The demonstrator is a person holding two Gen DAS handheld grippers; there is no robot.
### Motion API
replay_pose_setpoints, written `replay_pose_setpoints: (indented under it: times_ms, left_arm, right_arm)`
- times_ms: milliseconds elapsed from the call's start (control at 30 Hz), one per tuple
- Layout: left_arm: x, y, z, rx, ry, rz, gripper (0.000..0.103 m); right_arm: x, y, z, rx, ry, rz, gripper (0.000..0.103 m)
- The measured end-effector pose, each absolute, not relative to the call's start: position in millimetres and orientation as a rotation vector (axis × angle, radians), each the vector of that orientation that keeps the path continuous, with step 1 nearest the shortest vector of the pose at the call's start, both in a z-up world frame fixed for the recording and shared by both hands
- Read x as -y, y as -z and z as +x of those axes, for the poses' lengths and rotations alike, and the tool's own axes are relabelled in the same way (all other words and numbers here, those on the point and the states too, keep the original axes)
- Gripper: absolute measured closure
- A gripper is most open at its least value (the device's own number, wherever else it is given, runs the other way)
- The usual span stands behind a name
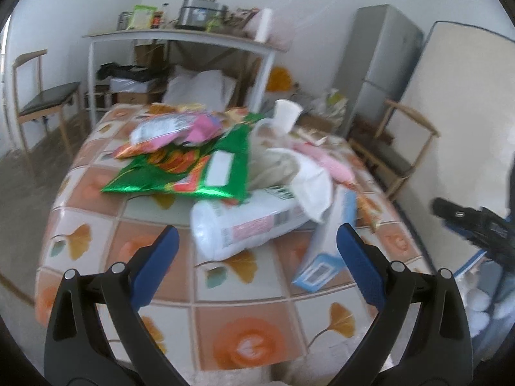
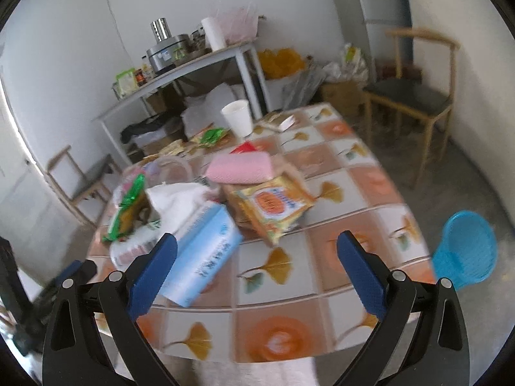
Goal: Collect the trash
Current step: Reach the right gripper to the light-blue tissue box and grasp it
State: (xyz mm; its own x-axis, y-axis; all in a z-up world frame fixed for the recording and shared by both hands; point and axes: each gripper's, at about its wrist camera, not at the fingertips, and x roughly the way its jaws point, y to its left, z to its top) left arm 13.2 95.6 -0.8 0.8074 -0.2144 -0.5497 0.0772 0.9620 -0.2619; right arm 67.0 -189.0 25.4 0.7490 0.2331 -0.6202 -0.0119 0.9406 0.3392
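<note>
A heap of trash lies on a table with a floral checked cloth [image 1: 225, 292]. In the left wrist view it holds a green snack bag [image 1: 193, 170], a white plastic wrapper [image 1: 244, 225], a white cloth [image 1: 309, 177], a white cup [image 1: 286, 114] and a blue tissue box [image 1: 325, 257]. My left gripper [image 1: 257, 251] is open and empty, just in front of the white wrapper. In the right wrist view the blue tissue box [image 2: 202, 257], a yellow snack bag [image 2: 273, 206], a pink pack [image 2: 238, 167] and the cup [image 2: 238, 117] show. My right gripper [image 2: 257, 257] is open and empty above the table's near part.
A blue plastic basket [image 2: 466, 251] stands on the floor right of the table. Wooden chairs [image 2: 415, 96] [image 1: 42, 96] stand at both sides. A white shelf table [image 1: 180, 37] with appliances is behind, with boxes and bags beneath. A fridge [image 1: 379, 64] stands at the back right.
</note>
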Motion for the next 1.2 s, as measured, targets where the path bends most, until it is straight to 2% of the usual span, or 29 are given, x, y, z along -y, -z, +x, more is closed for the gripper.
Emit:
replay_pose_setpoints:
  times_ms: [233,300,633,700,767,900,1033,1200]
  left_arm:
    - [-76,7,17,-0.603,0.272,-0.201,0.009]
    - [-73,10,18,-0.608,0.285,-0.193,0.015]
    - [-79,31,31,-0.695,0.373,-0.258,0.061]
    - [-79,34,33,-0.708,0.387,-0.268,0.067]
    - [-78,38,33,-0.721,0.405,-0.277,0.071]
    - [-77,42,34,-0.728,0.434,-0.287,0.073]
    - [-76,40,33,-0.718,0.453,-0.285,0.073]
    - [-74,39,36,-0.725,0.469,-0.301,0.074]
  right_arm:
    - [175,1,97,-0.832,-0.290,0.506,0.007]
    - [168,6,105,-0.862,-0.308,0.526,0.008]
    - [118,34,154,-1.057,-0.365,0.527,0.013]
    - [112,42,159,-1.091,-0.371,0.537,0.017]
    - [110,51,163,-1.122,-0.379,0.560,0.028]
    - [115,59,159,-1.151,-0.398,0.617,0.038]
    - [124,47,139,-1.136,-0.382,0.572,0.051]
    - [143,48,120,-1.127,-0.382,0.607,0.057]
